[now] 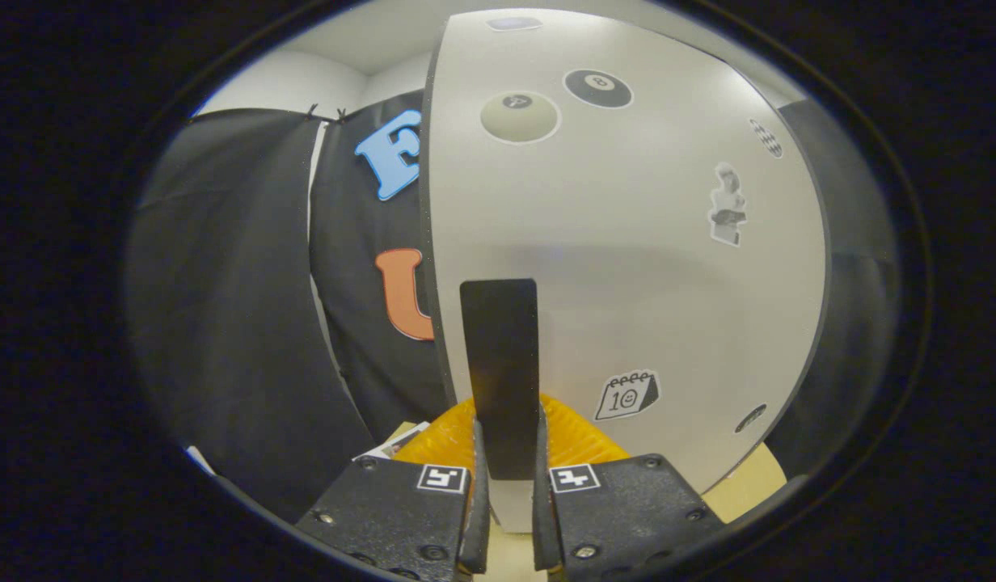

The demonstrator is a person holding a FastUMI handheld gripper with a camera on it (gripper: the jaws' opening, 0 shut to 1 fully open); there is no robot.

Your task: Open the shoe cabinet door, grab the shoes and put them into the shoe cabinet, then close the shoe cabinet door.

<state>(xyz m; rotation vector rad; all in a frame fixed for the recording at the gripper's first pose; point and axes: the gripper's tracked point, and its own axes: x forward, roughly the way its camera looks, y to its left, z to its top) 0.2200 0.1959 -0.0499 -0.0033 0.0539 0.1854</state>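
The white shoe cabinet door (627,242) stands close in front of me, with several stickers on its face. A flat black handle (500,356) juts out of the door near its left edge. My gripper (506,440) is shut on the lower end of that handle, one finger pressed on each side of it. The door's left edge (427,242) shows as a thin dark line. The shoes and the inside of the cabinet are hidden behind the door.
The booth's black cloth wall (239,323) hangs to the left and behind the door. A pale wooden surface (749,485) lies below the door, and some paper (401,440) lies just left of my fingers.
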